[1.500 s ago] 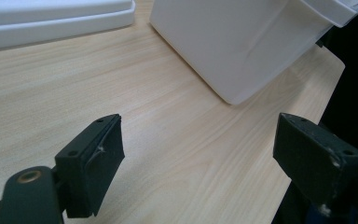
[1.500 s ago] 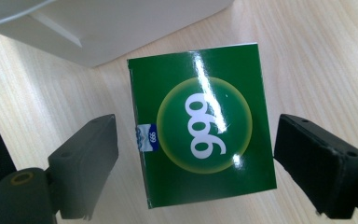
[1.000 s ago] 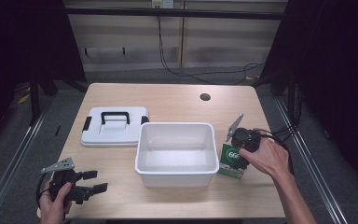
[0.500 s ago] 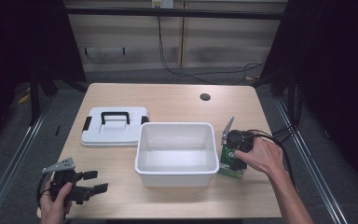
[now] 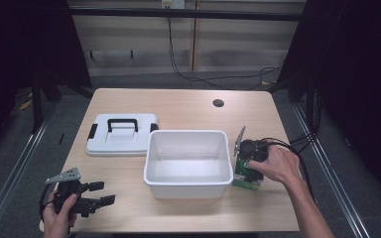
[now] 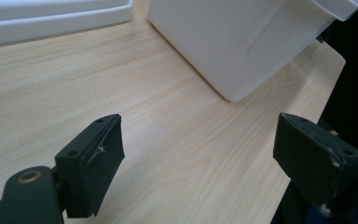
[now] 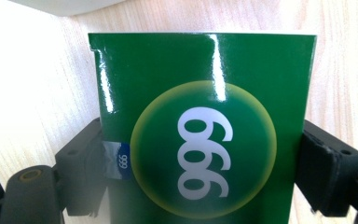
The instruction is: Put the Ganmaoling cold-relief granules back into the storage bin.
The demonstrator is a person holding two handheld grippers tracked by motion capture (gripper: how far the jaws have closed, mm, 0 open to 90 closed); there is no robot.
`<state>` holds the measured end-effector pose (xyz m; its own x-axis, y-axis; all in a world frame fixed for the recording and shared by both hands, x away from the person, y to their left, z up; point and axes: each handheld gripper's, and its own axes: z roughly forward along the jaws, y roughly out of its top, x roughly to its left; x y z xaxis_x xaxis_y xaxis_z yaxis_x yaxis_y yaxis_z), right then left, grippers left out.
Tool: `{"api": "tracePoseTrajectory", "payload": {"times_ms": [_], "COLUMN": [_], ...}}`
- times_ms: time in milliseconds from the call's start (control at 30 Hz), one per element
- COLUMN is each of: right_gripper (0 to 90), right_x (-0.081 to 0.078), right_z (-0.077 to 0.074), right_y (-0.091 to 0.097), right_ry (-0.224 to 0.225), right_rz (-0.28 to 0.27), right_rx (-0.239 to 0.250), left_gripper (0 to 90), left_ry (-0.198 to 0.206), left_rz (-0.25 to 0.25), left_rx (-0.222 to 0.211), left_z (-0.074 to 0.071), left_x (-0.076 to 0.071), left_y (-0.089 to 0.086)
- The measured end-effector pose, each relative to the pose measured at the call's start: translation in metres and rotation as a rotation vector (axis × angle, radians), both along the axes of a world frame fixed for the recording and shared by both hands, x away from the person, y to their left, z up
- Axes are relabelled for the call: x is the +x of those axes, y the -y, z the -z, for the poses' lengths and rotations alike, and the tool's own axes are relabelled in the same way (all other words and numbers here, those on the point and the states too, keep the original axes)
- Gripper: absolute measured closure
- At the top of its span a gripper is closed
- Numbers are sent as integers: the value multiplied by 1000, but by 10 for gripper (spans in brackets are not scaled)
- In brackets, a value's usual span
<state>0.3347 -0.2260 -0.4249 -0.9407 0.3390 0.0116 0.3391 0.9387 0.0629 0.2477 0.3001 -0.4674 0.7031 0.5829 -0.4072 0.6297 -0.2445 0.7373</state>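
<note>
So we're pretty early in this one. Our right tool (image 5: 248, 166) has its jaws on either side of the green box (image 7: 205, 126), sitting against its two flanks, and the box stands on the surface (image 5: 188, 106) just right of the white bin (image 5: 187, 157). We'd guess it's headed into the bin, which looks empty, so the lift and drop are both still to do. The bin's lid (image 5: 121, 134), with its black handle, lies flat to the left of it, so closing up would come last.

Our left tool (image 5: 90, 194) is spread wide at the near-left corner, holding nothing.

Label-wise, the box has a yellow-rimmed circle with "999" in white, seen upside down from the right gripper view, plus a small blue tag reading 999 too.
</note>
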Motion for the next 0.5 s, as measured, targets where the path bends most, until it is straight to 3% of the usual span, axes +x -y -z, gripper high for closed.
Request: {"api": "tracePoseTrajectory", "payload": {"times_ms": [167, 333, 500], "right_gripper": [161, 161, 162], "right_x": [-1, -2, -4], "right_z": [-4, -12, -16], "right_y": [1, 4, 4], "right_ry": [-11, 11, -10], "right_rz": [18, 12, 16], "right_rx": [11, 27, 15], "left_gripper": [161, 160, 160], "left_ry": [2, 5, 3], "left_rz": [-6, -13, -13], "left_rx": [-4, -12, -18], "left_z": [0, -1, -1], "left_x": [0, 0, -1], "left_y": [-1, -3, -2]}}
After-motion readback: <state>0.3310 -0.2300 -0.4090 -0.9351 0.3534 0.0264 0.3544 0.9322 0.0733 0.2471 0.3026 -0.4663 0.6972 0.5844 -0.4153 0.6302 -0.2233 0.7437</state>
